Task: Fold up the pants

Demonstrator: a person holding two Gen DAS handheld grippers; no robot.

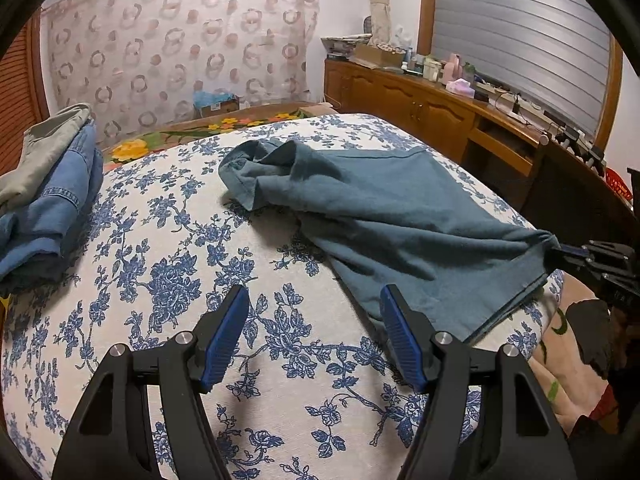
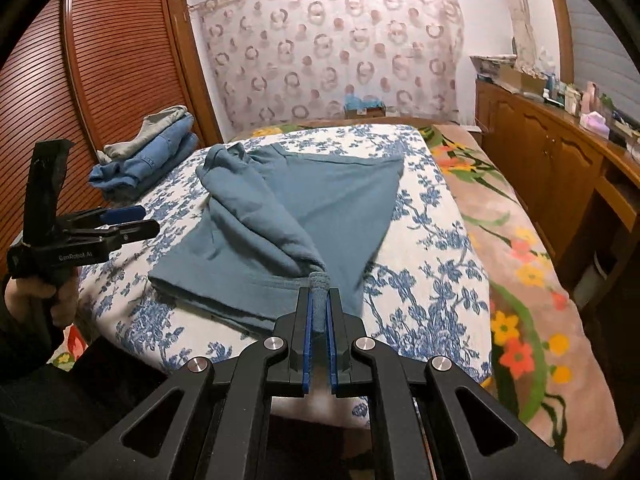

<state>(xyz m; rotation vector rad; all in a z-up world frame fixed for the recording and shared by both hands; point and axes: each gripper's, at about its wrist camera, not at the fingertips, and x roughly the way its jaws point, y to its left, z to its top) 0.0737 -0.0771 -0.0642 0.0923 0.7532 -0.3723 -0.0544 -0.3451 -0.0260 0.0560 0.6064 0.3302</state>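
Teal pants [image 1: 400,216] lie partly folded on a blue-flowered white cushion [image 1: 192,272], one part bunched and lifted. They also show in the right wrist view [image 2: 304,208]. My right gripper [image 2: 319,300] is shut on a bunched edge of the pants near the cushion's front edge; it shows at the right in the left wrist view [image 1: 568,254]. My left gripper [image 1: 314,304] is open and empty, just above the cushion, its right finger next to the pants' near corner. In the right wrist view it [image 2: 140,220] hovers left of the pants.
A stack of folded jeans and grey cloth [image 1: 44,188] sits at the cushion's far left [image 2: 152,148]. A flowered blanket [image 2: 520,264] covers the bed on the right. A wooden sideboard [image 1: 432,108] with clutter runs along the right wall. A slatted wardrobe [image 2: 112,64] stands left.
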